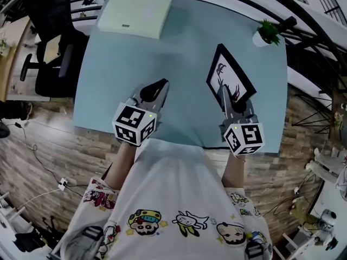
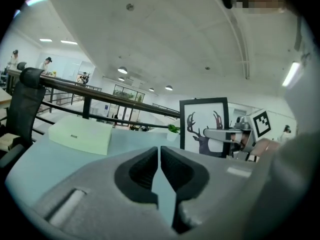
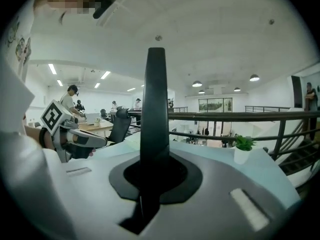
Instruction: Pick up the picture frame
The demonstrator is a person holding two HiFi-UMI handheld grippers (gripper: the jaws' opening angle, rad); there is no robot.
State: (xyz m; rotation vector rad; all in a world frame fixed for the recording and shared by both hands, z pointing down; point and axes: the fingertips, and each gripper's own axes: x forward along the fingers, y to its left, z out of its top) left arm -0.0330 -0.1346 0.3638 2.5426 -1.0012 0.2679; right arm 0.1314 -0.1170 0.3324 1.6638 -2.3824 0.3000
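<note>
**Right gripper** [image 1: 225, 93]: its jaws are clamped on the black rectangular picture frame with the antlered deer silhouette print [image 1: 227, 75]. In the right gripper view the frame [image 3: 154, 99] is seen edge-on, as a dark upright bar rising from between the pads of the gripper [image 3: 152, 156].

**Picture frame:** in the head view it lies toward 2 o'clock of the centre of the pale blue table [image 1: 135, 58]. In the left gripper view it stands upright [image 2: 204, 126], print facing the camera, gripped low at its 4 o'clock side. Whether its lower edge is clear of the table cannot be determined.

**Left gripper** [image 1: 161, 84]: it is at 9 o'clock of the frame and well apart from it. Its jaws are drawn together to a thin slit with nothing between them [image 2: 159, 151].

**Other items:**
- A flat pale green box [image 1: 135, 16] lies at 11 o'clock on the table.
- A small green plant in a white pot [image 1: 268, 32] stands at the 1 o'clock corner.
- A black office chair [image 1: 51, 42] stands off the table at 10 o'clock.
</note>
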